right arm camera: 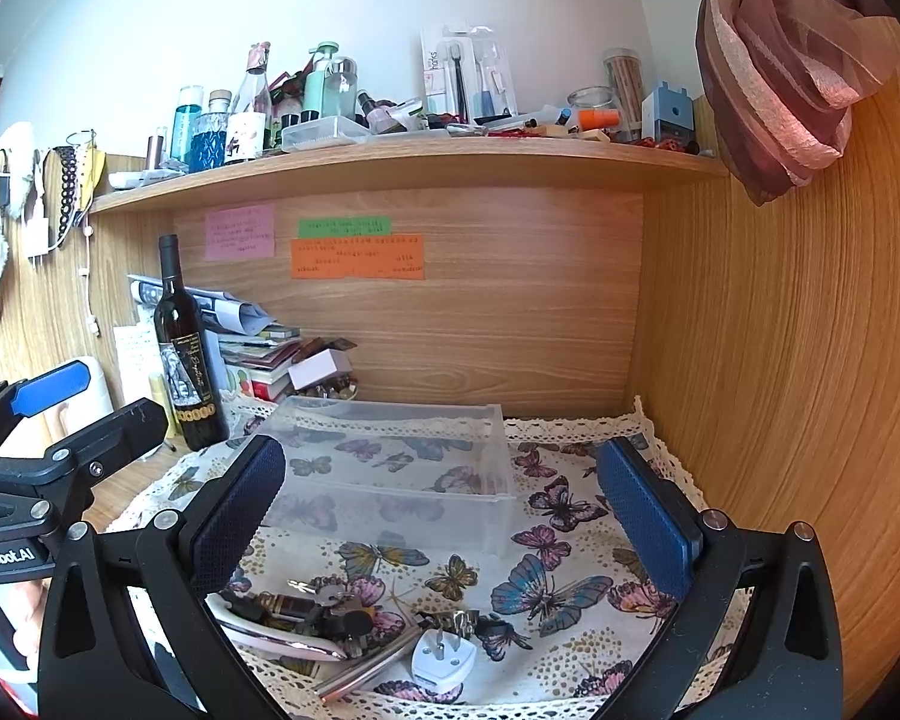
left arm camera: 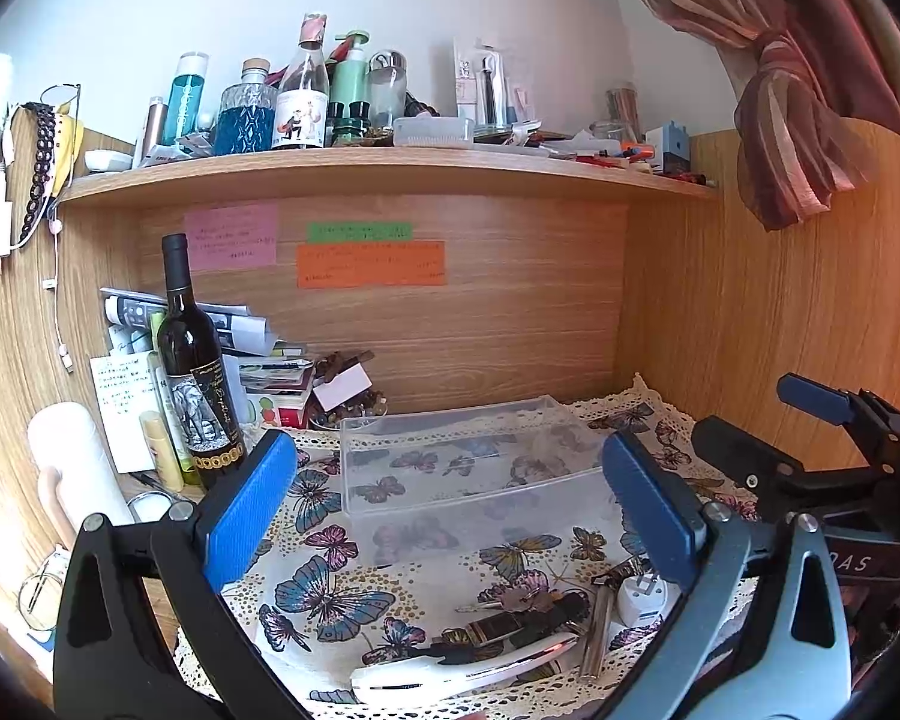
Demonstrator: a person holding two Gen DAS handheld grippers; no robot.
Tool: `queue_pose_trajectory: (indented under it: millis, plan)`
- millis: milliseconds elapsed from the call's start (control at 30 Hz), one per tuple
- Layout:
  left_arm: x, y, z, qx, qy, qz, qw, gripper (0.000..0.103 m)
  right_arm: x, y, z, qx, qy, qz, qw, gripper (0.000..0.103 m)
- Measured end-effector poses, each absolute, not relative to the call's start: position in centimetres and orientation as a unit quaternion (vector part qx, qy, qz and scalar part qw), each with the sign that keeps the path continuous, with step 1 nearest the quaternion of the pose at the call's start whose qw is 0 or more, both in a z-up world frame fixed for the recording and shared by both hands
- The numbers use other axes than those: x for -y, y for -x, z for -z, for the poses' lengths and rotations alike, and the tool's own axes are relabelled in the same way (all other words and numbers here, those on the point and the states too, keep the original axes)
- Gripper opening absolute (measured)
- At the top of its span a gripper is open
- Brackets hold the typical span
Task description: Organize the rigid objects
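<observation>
Both grippers wide open, holding nothing: left gripper (left arm camera: 450,510), right gripper (right arm camera: 444,516). Clear divided tray (right arm camera: 390,468) at frame centre, unfilled. Plug adapter (right arm camera: 442,657), keys (right arm camera: 324,597), metal pen (right arm camera: 369,669) clustered lower centre. Best taken singly, jaws square across adapter body.

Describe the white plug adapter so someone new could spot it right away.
Start at the butterfly tablecloth and go to its near edge, in front of the clear plastic tray. The white plug adapter lies beside a metal tube, the only white block with metal prongs.
</observation>
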State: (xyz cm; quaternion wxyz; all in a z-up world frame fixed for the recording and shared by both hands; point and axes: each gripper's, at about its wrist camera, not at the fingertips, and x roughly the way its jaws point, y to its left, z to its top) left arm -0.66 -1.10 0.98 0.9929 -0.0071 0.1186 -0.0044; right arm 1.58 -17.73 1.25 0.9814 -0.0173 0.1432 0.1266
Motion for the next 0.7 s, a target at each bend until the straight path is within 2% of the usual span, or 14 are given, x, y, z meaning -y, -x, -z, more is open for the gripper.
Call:
queue_pose_trajectory:
  millis: [467,533,600,633,700]
  plan:
    - [0.7,0.4,-0.5,-0.123,0.014,0.017,0.992,0.103,17.8,-1.7,-1.0,-0.150,0.014,-0.133,0.980,0.103]
    - [0.5,0.2,-0.4,-0.128,0.020,0.023,0.991,0.100,18.0,-1.8,-0.9,-0.153,0.009,-0.134,0.979,0.103]
    - [0.2,-0.1,-0.2,-0.136,0.022,0.020,0.990,0.088,18.2,-2.0,-0.6,-0.156,0.007,-0.134,0.979,0.103]
    - [0.0,-0.2,-0.1,-0.141,0.024,0.017,0.990,0.087,18.2,-2.0,-0.4,-0.159,0.008,-0.133,0.978,0.102]
    - [-0.4,-0.5,0.4,-0.151,0.028,0.016,0.988,0.086,18.2,-2.2,0.1,-0.169,0.015,-0.131,0.977,0.093]
